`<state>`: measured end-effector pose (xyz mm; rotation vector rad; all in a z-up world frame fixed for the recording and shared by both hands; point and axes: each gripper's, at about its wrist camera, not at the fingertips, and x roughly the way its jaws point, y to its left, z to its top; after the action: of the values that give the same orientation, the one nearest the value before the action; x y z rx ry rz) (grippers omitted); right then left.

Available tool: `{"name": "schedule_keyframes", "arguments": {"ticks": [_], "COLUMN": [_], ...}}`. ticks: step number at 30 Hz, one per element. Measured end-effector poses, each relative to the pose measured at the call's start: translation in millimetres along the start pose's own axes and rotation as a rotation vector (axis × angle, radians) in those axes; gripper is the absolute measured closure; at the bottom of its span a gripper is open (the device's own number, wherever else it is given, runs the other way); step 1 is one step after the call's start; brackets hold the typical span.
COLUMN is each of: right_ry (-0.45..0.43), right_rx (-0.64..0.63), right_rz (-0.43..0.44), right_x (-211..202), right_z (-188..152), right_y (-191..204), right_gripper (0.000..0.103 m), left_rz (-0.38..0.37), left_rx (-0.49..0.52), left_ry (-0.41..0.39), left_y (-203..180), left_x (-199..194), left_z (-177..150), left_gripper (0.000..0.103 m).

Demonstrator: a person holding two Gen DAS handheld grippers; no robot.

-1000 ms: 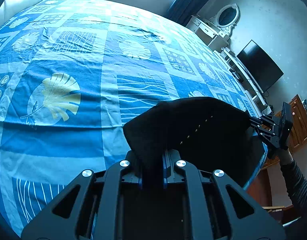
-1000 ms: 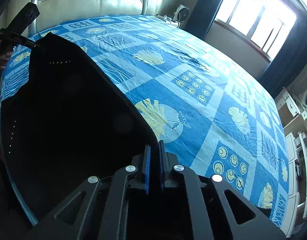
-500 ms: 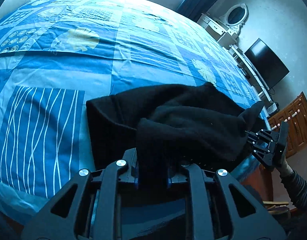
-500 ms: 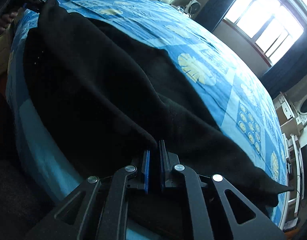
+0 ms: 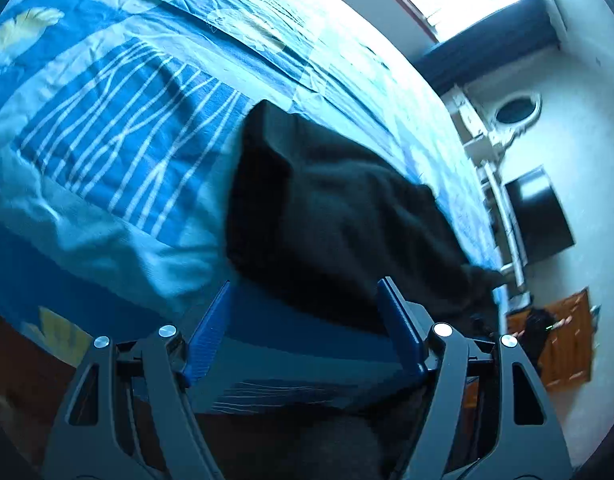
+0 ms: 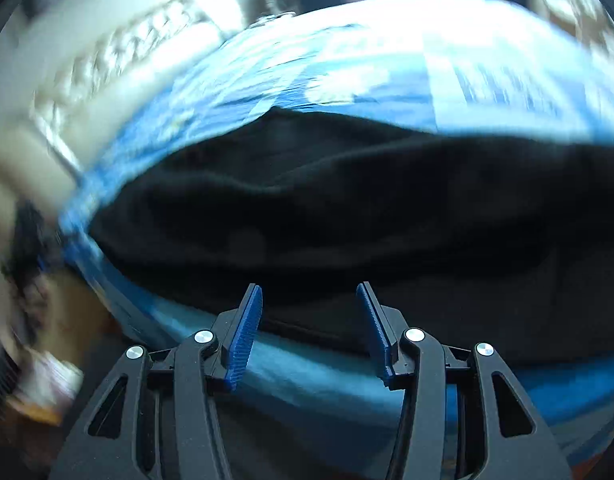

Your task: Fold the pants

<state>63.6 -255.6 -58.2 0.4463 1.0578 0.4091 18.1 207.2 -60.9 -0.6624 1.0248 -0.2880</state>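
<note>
Black pants (image 5: 347, 224) lie bunched along the near edge of the bed (image 5: 119, 128), on the blue patterned sheet. Left gripper (image 5: 307, 332) jaws opening, wide apart, nothing pinched; pants edge sits just past the blue pads (image 5: 205, 344). Right gripper (image 6: 311, 332) jaws opening too, empty, pants (image 6: 347, 208) just ahead of the fingertips. Right view blurred. Padded headboard (image 6: 119, 52) at far left.
</note>
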Motion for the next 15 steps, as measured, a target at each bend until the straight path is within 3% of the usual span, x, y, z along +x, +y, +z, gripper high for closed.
{"name": "schedule_keyframes", "arguments": {"ticks": [2,5,9,13,15], "right_ry": [-0.001,-0.004,-0.012,-0.011,-0.016], "right_rx": [0.117,0.249,0.32,0.397,0.455], "right_rz": [0.049,0.125,0.168,0.192,0.212], "right_x": [2.0,6.2,9.6,19.8,19.5], "right_z": [0.1,-0.2,-4.0,-1.4,-3.4], "right_y": [-13.7,-29.6,-33.7,-36.5,-36.7], "right_gripper": [0.054,0.054,0.054,0.053,0.05], "left_rz": [-0.025,0.004,0.004,0.068,0.109], "left_rx": [-0.03,-0.036,-0.08,-0.066,-0.063], "left_ry": [-0.021,-0.015,-0.007,0.006,0.016], "left_y": [-8.5,-18.3,-24.8,-32.9,-33.6], "left_x": [3.2,16.1,27.5,41.3,47.1], "left_z": [-0.6,1.6,2.0,4.2,3.8], "left_gripper": [0.031,0.031,0.031,0.032,0.038]}}
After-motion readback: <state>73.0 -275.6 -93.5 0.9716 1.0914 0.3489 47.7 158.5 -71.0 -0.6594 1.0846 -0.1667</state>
